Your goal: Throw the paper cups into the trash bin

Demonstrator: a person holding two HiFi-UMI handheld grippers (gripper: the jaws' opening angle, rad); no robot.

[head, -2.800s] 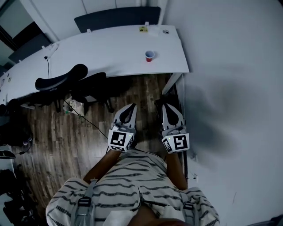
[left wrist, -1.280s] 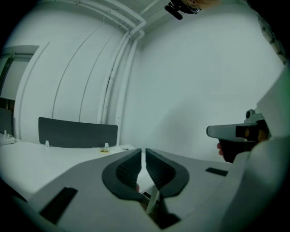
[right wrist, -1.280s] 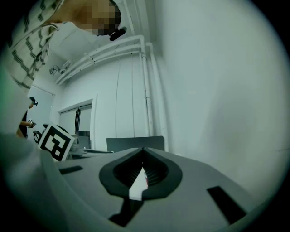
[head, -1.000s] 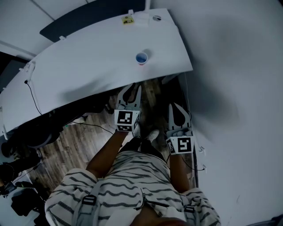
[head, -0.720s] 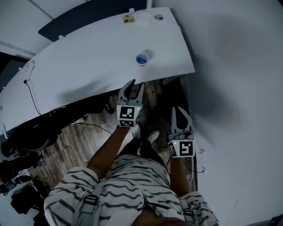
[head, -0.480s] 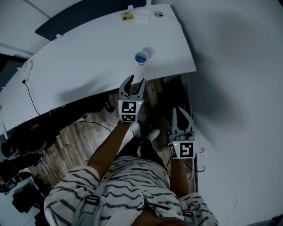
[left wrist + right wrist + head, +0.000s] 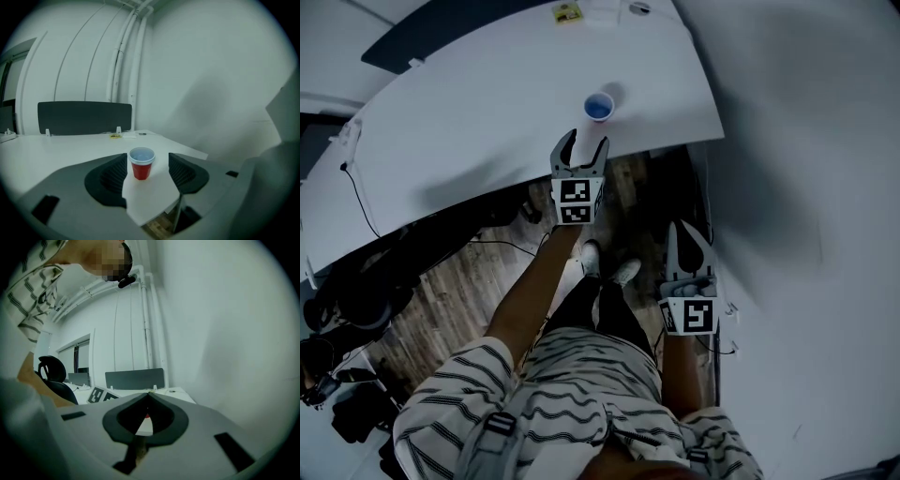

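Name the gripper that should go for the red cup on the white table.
Left. The left gripper is at the table edge; its jaws have just been opening and frame the red paper cup ahead, nothing between them yet. The right gripper hangs back, jaws shut.

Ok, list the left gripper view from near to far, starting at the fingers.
Left gripper's fingers (just been opening, nothing between them) → white desk's near corner → upright red paper cup → small yellow item → dark desk divider → white wall pipes.
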